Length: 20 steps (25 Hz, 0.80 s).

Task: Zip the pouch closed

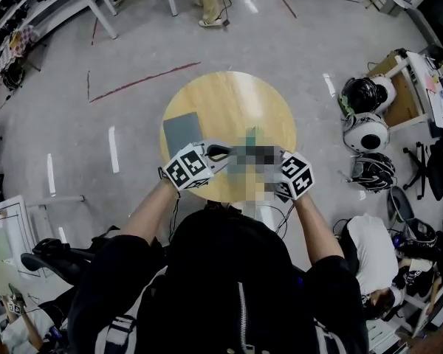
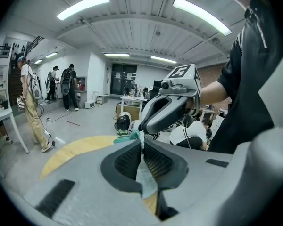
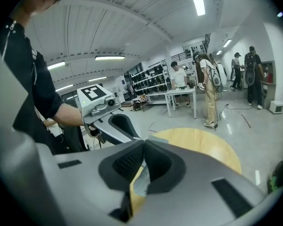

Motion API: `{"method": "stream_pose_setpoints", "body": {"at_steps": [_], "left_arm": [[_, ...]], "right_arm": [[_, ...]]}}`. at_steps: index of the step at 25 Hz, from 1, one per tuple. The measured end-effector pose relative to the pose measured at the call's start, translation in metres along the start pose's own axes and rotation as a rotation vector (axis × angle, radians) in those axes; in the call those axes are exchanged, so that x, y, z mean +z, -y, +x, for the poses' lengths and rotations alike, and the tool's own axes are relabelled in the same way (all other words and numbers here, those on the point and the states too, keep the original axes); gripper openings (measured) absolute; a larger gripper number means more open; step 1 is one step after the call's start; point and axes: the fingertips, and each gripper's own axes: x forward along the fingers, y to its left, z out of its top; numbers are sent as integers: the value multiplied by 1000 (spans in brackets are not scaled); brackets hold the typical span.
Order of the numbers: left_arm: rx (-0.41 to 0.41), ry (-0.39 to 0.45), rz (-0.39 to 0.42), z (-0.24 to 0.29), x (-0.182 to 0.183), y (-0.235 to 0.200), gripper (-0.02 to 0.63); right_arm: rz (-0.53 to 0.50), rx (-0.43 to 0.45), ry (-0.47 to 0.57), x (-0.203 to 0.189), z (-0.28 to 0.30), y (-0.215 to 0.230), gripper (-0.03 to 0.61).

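Over the 6 o'clock rim of a round, pale wooden table (image 1: pixel 229 98), the head view shows the left gripper (image 1: pixel 229 153) and the right gripper (image 1: pixel 275 159) facing each other, each carrying a black-and-white marker cube. The pouch (image 1: pixel 251 135) hangs between them. Most of it is hidden under a blur, and only a teal edge shows at its 12 o'clock side. A flat grey rectangular mat (image 1: pixel 181 131) lies on the table at about 9 o'clock. Glossy black and white helmets (image 1: pixel 365 113) sit on the grey floor at 3 o'clock. In the left gripper view, the two dark ribbed pads are pressed together on a thin, pale, limp fold of the pouch's fabric, which runs down between them toward 6 o'clock. A bunched teal part shows just past the jaw tips at 12 o'clock. There the smooth grey curved finger of the right gripper comes down from 1 o'clock to meet the fabric. In the right gripper view, the dotted black pads are likewise clamped on a pale sliver of pouch fabric that trails toward 6 o'clock. The left gripper reaches in from 10 o'clock, its tip just beside these jaws. The yellow wood of the table curves behind at 2 o'clock.
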Motion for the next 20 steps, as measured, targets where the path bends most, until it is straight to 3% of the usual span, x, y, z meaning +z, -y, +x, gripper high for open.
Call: {"method": "stream_pose_setpoints", "body": {"at_steps": [20], "left_arm": [[-19, 24, -46, -3, 0, 2, 17]], "right_arm": [[50, -110, -4, -4, 0, 20, 8]]}}
